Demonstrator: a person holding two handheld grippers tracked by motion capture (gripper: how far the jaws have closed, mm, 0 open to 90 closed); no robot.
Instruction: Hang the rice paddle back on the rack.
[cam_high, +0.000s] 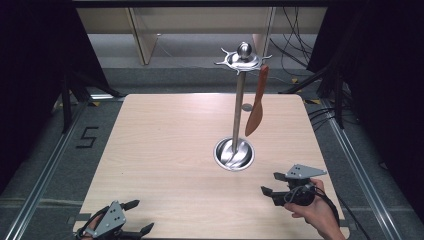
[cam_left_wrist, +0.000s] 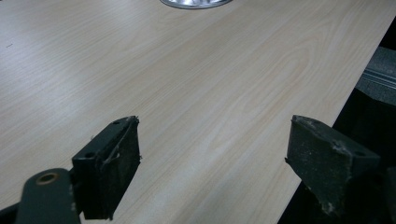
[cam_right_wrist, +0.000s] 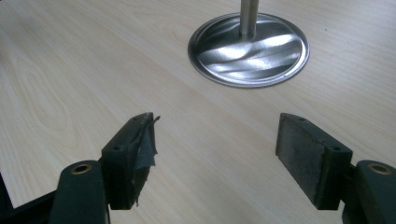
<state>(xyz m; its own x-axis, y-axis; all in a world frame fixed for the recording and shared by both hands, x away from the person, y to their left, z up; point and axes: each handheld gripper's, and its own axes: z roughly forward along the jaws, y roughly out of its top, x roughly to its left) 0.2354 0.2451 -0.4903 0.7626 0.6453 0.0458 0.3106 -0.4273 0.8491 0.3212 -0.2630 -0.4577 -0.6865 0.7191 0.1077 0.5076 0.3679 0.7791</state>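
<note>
Both tools rest spread and empty over the counter: left tool, right tool. A wooden spatula hangs from the steel stand, well apart from both.

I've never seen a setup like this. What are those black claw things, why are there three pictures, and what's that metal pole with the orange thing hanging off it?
No robot here: a person holds a hand-operated two-jaw clamp in each hand. The big picture looks down from above on the wooden table, with the left gripper at the bottom left and the right gripper at the bottom right. The other two pictures come from small cameras riding on each gripper, looking along its black jaws. Both sets of jaws stand apart and hold nothing. On the table stands a metal utensil stand with a round base and hooks on top; an orange-brown spatula hangs from one hook.
</note>
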